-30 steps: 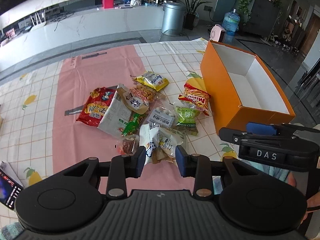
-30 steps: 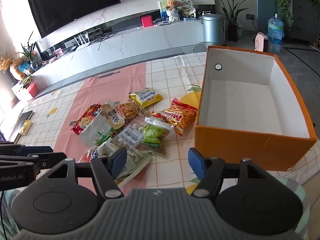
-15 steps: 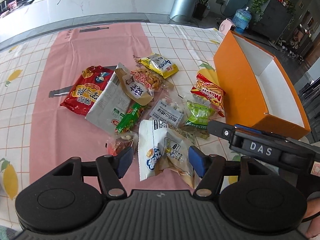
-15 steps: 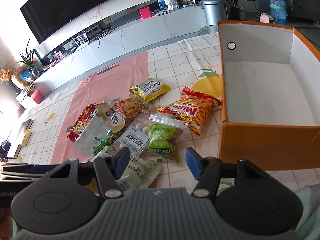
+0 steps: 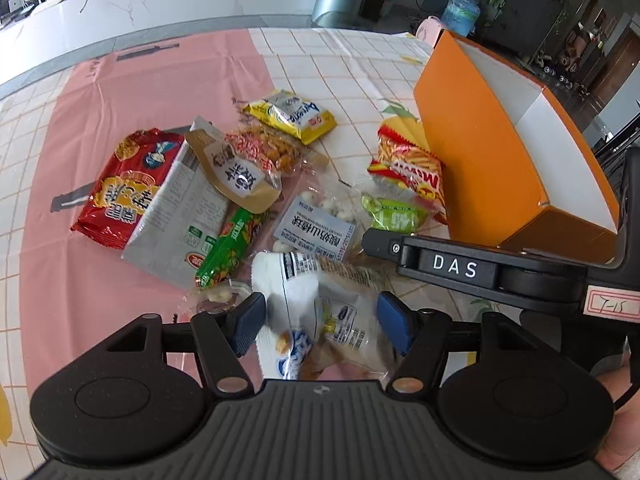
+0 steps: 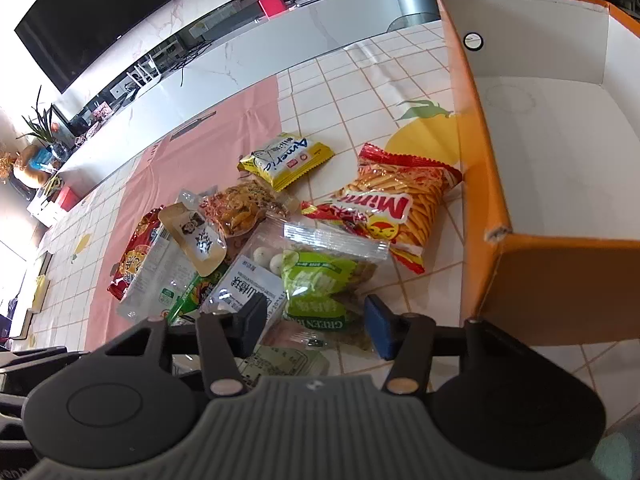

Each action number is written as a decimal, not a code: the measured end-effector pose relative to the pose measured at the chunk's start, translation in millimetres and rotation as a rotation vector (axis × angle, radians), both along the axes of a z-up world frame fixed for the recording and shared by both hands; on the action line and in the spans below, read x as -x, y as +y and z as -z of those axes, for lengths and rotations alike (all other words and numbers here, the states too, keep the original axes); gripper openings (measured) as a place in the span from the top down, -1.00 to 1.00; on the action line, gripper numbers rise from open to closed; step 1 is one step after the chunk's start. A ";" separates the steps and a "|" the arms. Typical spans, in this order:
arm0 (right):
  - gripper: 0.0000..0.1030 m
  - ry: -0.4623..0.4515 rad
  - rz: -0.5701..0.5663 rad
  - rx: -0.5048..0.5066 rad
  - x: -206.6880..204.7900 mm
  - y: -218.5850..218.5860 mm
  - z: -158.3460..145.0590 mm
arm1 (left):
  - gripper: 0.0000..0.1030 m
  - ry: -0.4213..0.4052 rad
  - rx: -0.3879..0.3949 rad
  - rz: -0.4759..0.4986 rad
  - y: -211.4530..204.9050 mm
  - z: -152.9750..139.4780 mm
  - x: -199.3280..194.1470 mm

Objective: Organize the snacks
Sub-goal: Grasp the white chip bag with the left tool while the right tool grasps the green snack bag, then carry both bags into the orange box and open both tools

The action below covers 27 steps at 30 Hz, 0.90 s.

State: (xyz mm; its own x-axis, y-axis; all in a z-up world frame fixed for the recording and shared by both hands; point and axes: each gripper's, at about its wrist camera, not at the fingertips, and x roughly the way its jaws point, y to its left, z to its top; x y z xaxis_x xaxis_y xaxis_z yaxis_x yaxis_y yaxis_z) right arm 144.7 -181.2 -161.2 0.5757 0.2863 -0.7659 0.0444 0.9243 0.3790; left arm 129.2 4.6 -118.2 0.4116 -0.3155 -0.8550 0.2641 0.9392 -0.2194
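With our left hand-held gripper [image 5: 320, 322] spread wide, its pads on either side of the white snack bag [image 5: 316, 312] at the near edge of the pile on the counter [image 5: 120, 92], we judge the bag light, crinkly and slippery, best pinched across its puffed middle. Our right hand-held gripper [image 6: 316, 320], also open and empty, hovers over the green pea packet [image 6: 320, 280], equally soft, left of the empty orange box [image 6: 560, 280].

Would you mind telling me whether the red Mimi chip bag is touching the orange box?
Cannot tell. In the right wrist view the chip bag's corner reaches the orange box's wall, but neither contact nor a gap shows plainly.
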 end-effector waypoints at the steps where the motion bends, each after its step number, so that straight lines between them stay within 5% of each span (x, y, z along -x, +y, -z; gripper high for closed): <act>1: 0.17 -0.003 -0.002 0.003 -0.4 0.2 0.9 | -0.59 0.006 0.008 -0.010 1.0 1.9 -1.2; 9: 0.35 -0.010 -0.035 0.032 2.2 -0.5 4.0 | -0.75 0.093 0.063 -0.018 0.9 18.4 -6.4; 16: 0.38 -0.002 -0.047 0.034 9.1 -3.9 1.7 | 0.06 0.076 0.071 0.006 -5.7 12.3 3.5; 27: 0.48 -0.111 -0.078 0.056 39.1 -9.2 -42.1 | 0.25 -0.030 0.018 -0.023 3.4 -36.9 33.7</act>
